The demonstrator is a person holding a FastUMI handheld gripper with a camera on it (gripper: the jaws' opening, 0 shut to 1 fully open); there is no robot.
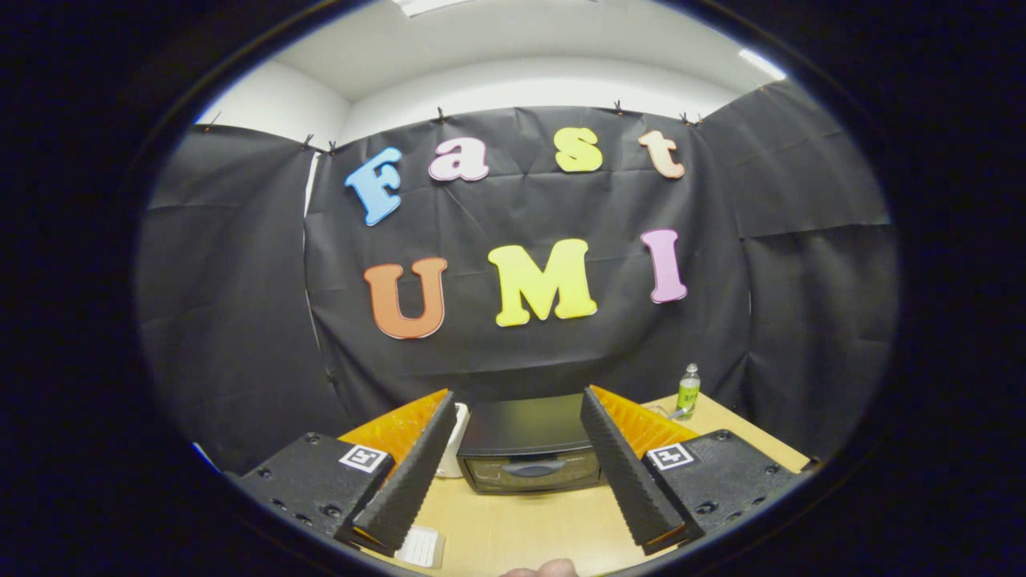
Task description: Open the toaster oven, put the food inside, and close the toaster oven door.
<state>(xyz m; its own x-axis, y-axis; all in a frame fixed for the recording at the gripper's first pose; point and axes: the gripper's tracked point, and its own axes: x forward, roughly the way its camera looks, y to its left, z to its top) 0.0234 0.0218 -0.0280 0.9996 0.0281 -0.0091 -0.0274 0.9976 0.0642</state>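
Standing toward the back edge of the wooden table (pixel 513 533), the toaster oven (pixel 529 449) has its door shut, handle facing forward. The gripper (pixel 519 461) hovers short of it, fingers spread wide and holding nothing, the oven framed between them. A bottle (pixel 688 390) stands near the table's far right corner. Whether food is already inside cannot be told, so this fits either end of the job.

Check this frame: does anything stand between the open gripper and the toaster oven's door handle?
Nothing visible does. The gripper is open, its fingers spread apart, and the toaster oven sits just ahead between them with its door shut. Bare table lies before the handle. The bottle stands off to the side.
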